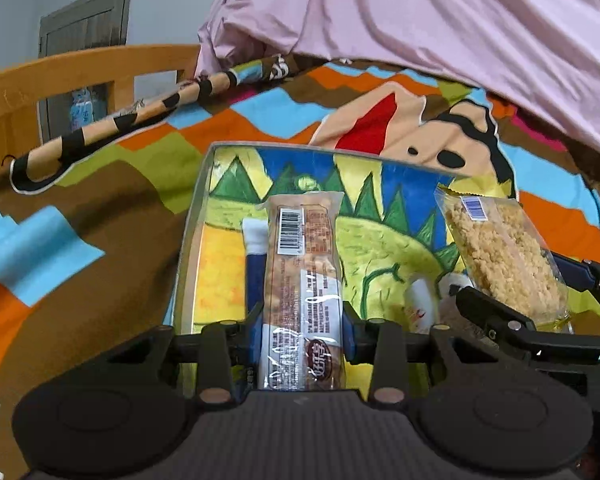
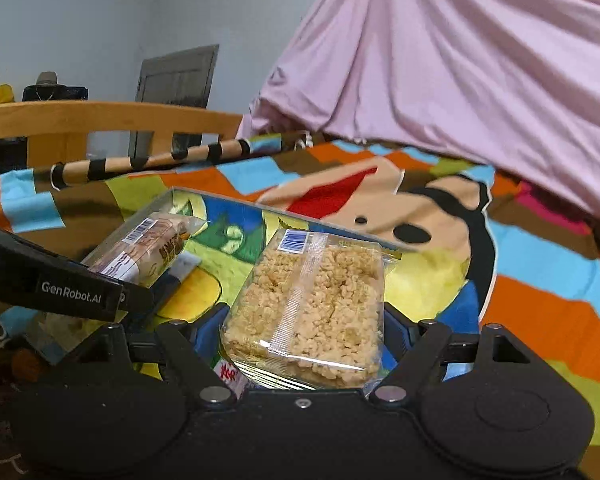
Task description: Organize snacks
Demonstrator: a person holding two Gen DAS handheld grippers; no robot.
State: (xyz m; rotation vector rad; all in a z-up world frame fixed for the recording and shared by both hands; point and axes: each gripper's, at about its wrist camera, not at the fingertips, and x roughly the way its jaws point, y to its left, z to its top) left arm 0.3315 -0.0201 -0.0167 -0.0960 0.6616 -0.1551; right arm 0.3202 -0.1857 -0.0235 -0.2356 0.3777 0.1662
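Left wrist view: the left gripper is clamped narrowly on a long clear-wrapped peanut bar with a barcode label, its blue pads pressing the wrapper's two sides. The bar points toward twelve o'clock over a shallow clear-walled box with a painted landscape floor, which lies on a bright patchwork cartoon blanket. At three o'clock the right gripper enters the view, carrying a clear packet of pale puffed-rice cake above the box's right part. A small white packet with red print lies in the box just left of that gripper. At ten o'clock a tan cardboard tube wrapped with black tape bands rests along the blanket's edge, in front of a wooden bed rail. A pink draped cloth fills the view from twelve to two o'clock.

Right wrist view: the right gripper stands wide and is closed on the puffed-rice cake packet, which fills the space between its pads. The packet hangs over the box, whose far wall runs at eleven to twelve o'clock. At nine o'clock the left gripper's black body reaches in with the peanut bar over the box's left part. The taped tube and bed rail lie at ten o'clock, the pink cloth at one o'clock.
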